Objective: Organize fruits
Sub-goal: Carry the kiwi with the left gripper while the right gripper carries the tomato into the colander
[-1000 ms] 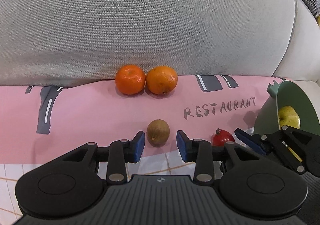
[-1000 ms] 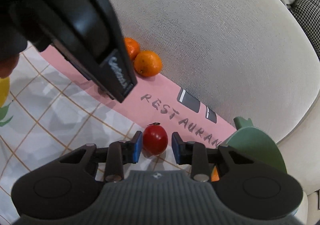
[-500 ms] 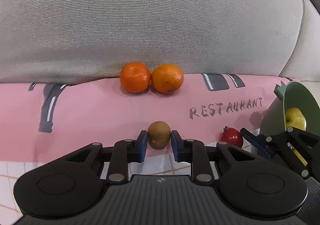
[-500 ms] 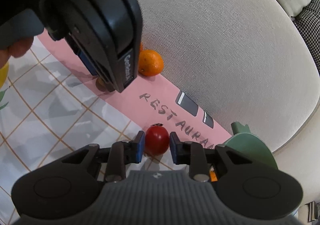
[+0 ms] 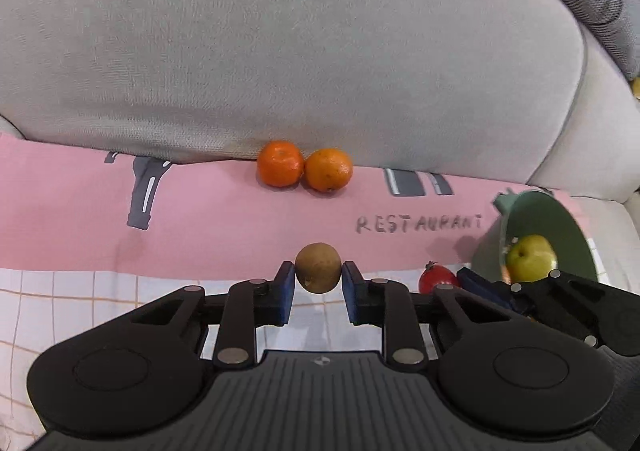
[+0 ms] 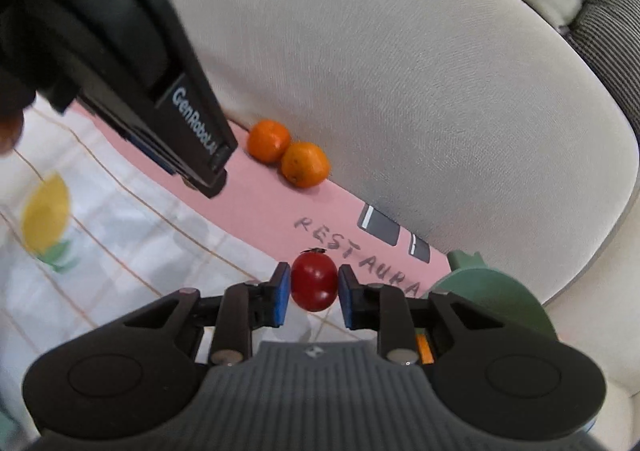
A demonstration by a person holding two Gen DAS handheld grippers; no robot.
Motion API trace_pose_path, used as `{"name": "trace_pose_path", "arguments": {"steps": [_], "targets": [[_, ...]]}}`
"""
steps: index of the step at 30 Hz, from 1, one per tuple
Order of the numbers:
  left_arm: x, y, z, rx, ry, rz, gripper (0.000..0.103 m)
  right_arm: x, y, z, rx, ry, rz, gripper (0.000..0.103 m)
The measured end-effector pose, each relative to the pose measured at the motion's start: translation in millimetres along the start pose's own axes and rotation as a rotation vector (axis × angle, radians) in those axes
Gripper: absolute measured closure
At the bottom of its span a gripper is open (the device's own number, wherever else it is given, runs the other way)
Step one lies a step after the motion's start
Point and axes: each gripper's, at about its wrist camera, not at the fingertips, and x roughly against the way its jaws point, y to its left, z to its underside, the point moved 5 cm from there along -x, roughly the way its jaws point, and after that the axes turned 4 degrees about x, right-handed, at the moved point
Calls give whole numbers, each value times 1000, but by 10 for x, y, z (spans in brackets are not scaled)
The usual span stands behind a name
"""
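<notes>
- Left wrist view: the left gripper (image 5: 318, 285) is pinching a brown kiwi (image 5: 318, 267) between its blue pads, jaws squeezed tight on both sides of it. The kiwi is hanging just clear of the cloth (image 5: 200, 219), over the line where the pink strip meets the white checked part.
- The kiwi is sitting with its long axis running roughly up-down in this view, slightly tilted, so the pads are clamping it across the short way. Can't tell which end is the stem end.
- Right wrist view: the right gripper (image 6: 314, 289) is clamping a red tomato (image 6: 314, 282) the same way, pads pressing on its flanks. Its little dark stem is pointing up and away from the camera, so its axis is also running along the fingers, more or less.
- Progress looks early-ish. A green bowl (image 5: 576, 235) is leaning at the right end of the cloth with a yellow-green apple (image 5: 531, 257) already inside, plus something orange lower down that's mostly hidden.
- Two oranges (image 5: 304, 169) are touching each other against the sofa cushion (image 5: 300, 39), well apart from the bowl, so those are looking untouched.
- So my guess: both held fruits are heading for the bowl, tomato being the nearer one, then the oranges are left.
</notes>
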Motion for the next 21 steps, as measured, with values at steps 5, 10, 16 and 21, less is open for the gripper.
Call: {"name": "trace_pose_path", "arguments": {"steps": [5, 10, 16, 21], "targets": [[211, -183, 77, -24, -12, 27, 75, 308, -103, 65, -53, -19, -20, 82], [348, -378, 176, -45, -13, 53, 75, 519, -229, 173, -91, -28, -17, 82], [469, -641, 262, -100, -19, 76, 75, 685, -350, 323, -118, -26, -10, 82], [477, -858, 329, -145, -9, 95, 75, 759, -470, 460, -132, -12, -7, 82]]}}
